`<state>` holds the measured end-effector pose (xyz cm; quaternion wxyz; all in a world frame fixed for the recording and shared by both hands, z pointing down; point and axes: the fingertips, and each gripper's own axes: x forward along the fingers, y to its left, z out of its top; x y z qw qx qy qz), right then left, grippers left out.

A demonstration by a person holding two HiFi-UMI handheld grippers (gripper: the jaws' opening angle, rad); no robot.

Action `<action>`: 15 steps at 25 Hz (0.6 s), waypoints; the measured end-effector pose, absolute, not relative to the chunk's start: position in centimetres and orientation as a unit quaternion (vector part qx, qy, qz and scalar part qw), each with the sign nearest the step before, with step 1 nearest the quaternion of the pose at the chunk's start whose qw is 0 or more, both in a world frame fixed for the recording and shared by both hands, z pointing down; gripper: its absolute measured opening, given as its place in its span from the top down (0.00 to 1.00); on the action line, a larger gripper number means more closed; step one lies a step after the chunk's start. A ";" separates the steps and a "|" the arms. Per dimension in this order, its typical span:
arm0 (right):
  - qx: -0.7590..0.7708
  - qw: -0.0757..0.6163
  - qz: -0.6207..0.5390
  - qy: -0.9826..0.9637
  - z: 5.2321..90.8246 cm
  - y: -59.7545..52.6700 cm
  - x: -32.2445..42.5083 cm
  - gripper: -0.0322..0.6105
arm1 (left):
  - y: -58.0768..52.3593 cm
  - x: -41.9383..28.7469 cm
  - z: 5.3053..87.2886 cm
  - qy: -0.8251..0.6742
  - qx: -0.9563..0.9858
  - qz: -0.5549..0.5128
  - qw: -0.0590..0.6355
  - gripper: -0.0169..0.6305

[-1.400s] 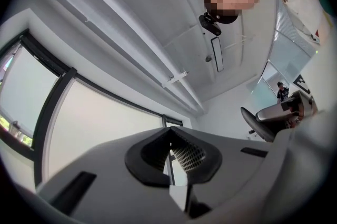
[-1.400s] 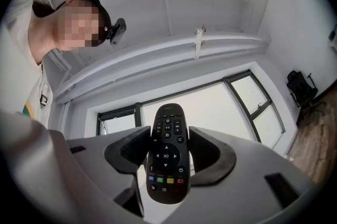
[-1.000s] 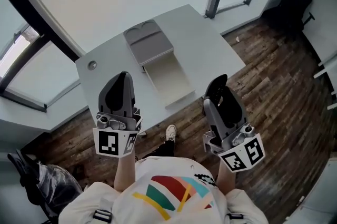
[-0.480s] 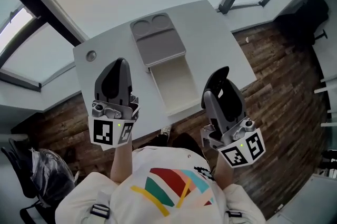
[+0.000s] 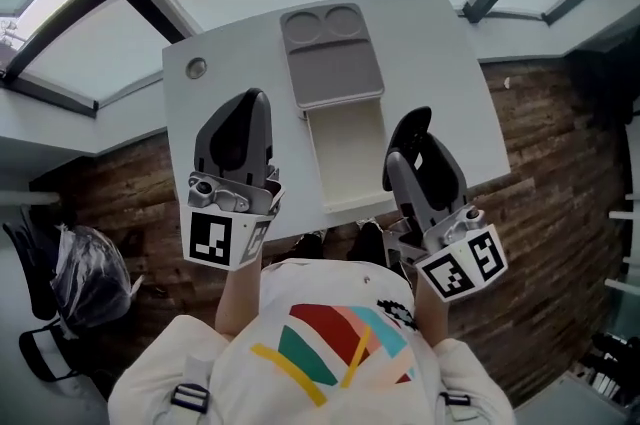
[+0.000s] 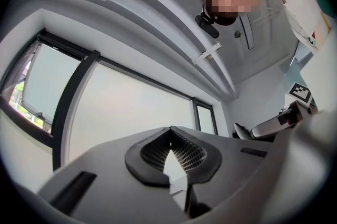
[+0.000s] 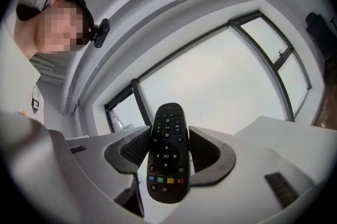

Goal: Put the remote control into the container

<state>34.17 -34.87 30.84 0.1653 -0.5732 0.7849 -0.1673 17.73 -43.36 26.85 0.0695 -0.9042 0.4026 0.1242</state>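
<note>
Remote control [image 7: 167, 152] likely light, rigid, slick; right gripper [image 5: 415, 125] clamps mid-body sides. Left gripper [image 5: 250, 105] closed, empty. Container [image 5: 322, 175] at 11 o'clock of right gripper.

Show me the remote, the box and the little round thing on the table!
remote control [image 7: 166, 156]: right gripper view, on its round middle button pad.
container [image 5: 350, 151]: head view, on its bare white floor.
round thing [image 5: 196, 68]: head view, on its centre.

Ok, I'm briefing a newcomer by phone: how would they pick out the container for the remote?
Find the white table. At the middle of its near edge sits the container, an open cream box. Directly beyond it lies a grey panel with two round recesses; the container is the pale, open one.
</note>
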 end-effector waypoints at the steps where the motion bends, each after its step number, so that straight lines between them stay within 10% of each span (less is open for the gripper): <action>1: -0.567 0.156 -0.174 0.789 31.3 -35.2 34.1 0.59 | -43.5 17.6 27.0 0.413 -0.900 0.121 0.070 0.96; 15: -0.515 0.012 -0.287 0.808 43.1 -40.3 32.1 0.59 | -43.6 15.1 34.2 0.519 -0.853 0.043 0.048 0.96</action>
